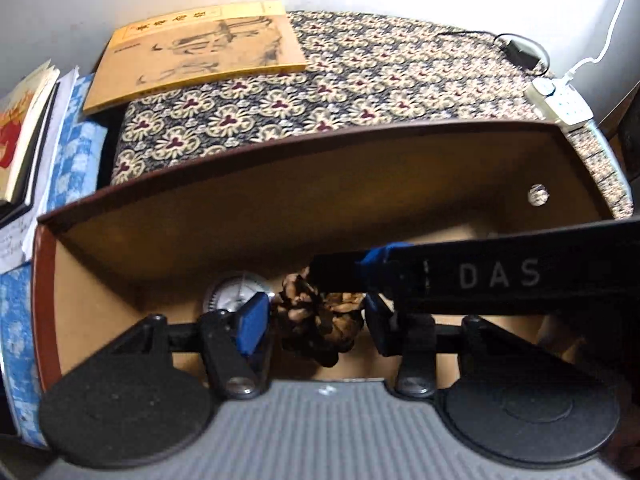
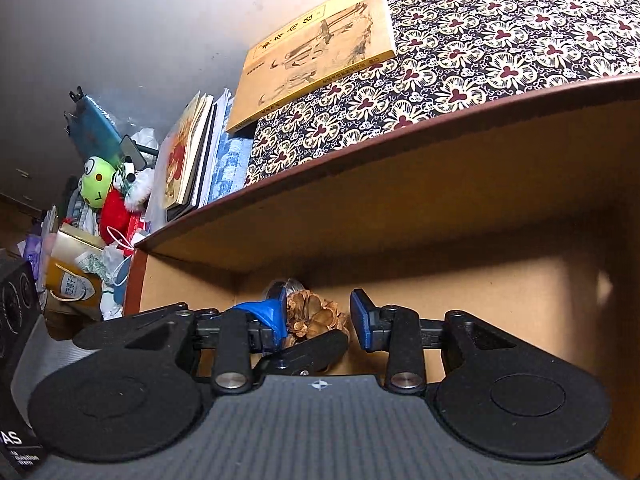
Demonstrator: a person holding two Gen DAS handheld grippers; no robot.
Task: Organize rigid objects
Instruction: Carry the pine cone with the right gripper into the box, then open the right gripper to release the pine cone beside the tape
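Both grippers reach into an open cardboard box point(image 1: 280, 216) that sits on a worktop covered with a floral cloth point(image 1: 360, 76). Left gripper point(image 1: 316, 320): jaws spread, one on each side of a pine cone point(image 1: 316, 328) resting on the box floor; whether the pads touch it cannot be told. Right gripper point(image 2: 320, 320): jaws spread, the pine cone point(image 2: 316, 316) just ahead between them. A round metal dial point(image 1: 236, 292) lies just beside the cone. A yellow book point(image 1: 200, 52) lies on the cloth behind the box
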